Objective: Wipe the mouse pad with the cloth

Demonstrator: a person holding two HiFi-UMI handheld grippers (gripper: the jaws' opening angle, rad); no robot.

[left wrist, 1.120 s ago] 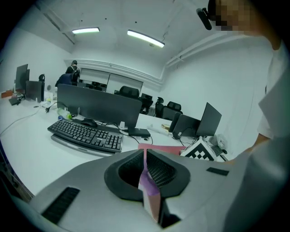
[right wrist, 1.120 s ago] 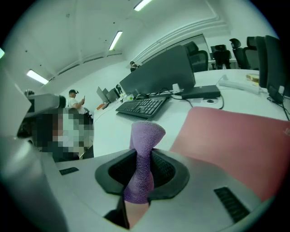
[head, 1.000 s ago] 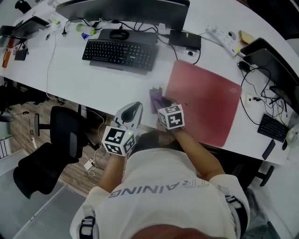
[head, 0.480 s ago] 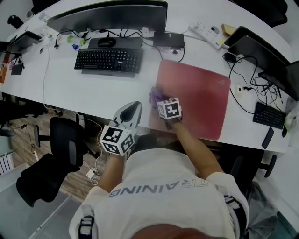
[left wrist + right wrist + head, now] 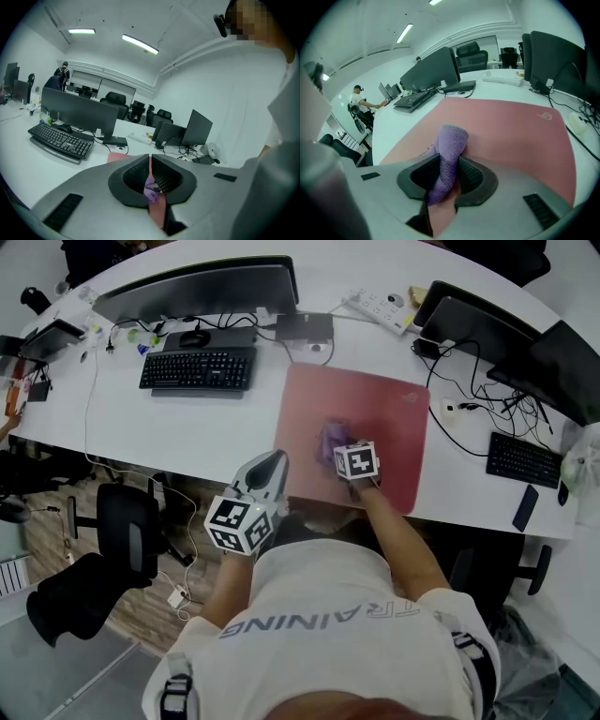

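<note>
A red mouse pad point(image 5: 375, 404) lies on the white desk point(image 5: 187, 427), in front of me. My right gripper point(image 5: 339, 450) is over the pad's near middle, shut on a purple cloth point(image 5: 330, 435). In the right gripper view the cloth point(image 5: 451, 145) stands folded between the jaws of that gripper point(image 5: 449, 169) and rests on the pad point(image 5: 511, 126). My left gripper point(image 5: 270, 465) hovers at the desk's front edge, left of the pad, off the cloth. Seen in its own view, the left gripper point(image 5: 150, 165) has its jaws closed to a thin slit, with nothing held.
A black keyboard point(image 5: 199, 368), a mouse point(image 5: 194, 337) and a monitor point(image 5: 197, 287) stand left of the pad. A power strip point(image 5: 380, 306), dark laptops point(image 5: 469, 320), cables and a second keyboard point(image 5: 523, 460) crowd the right. An office chair point(image 5: 122, 531) stands below the desk edge.
My right gripper has slid the cloth from the pad's left edge rightward onto the pad's middle. The left gripper has stayed at the desk's front edge.
</note>
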